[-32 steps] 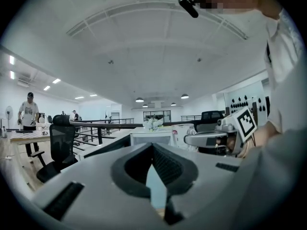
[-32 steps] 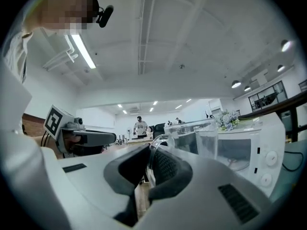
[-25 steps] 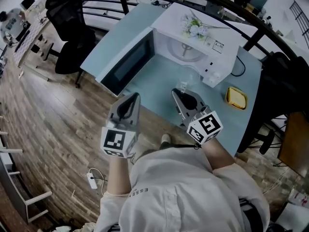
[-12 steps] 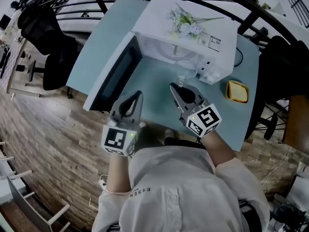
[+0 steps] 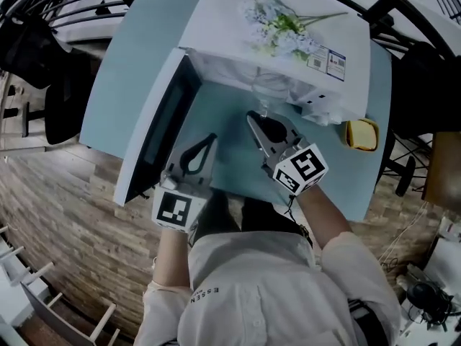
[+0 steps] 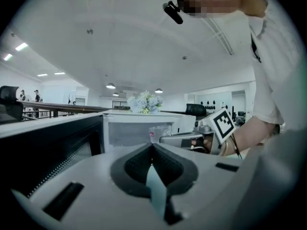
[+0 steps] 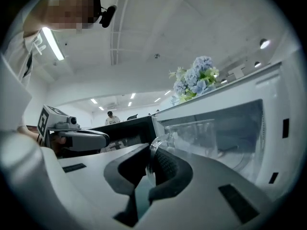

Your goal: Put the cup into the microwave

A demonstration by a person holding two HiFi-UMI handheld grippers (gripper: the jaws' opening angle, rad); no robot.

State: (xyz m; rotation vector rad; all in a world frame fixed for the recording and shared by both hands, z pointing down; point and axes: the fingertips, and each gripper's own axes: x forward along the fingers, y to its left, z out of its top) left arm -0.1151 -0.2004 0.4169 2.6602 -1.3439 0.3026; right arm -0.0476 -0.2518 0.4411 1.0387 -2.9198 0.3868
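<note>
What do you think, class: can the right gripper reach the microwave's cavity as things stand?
Probably yes: the microwave door stands wide open, the right gripper holds the cup at the cavity mouth, and nothing lies between.

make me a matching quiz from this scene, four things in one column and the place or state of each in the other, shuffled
1 cup
2 flowers
3 microwave door
4 left hand-held gripper

a swung open
b shut, empty
c on top of the microwave
d gripped by its handle in the right hand-held gripper

Pairs: 1-d, 2-c, 3-a, 4-b
</note>
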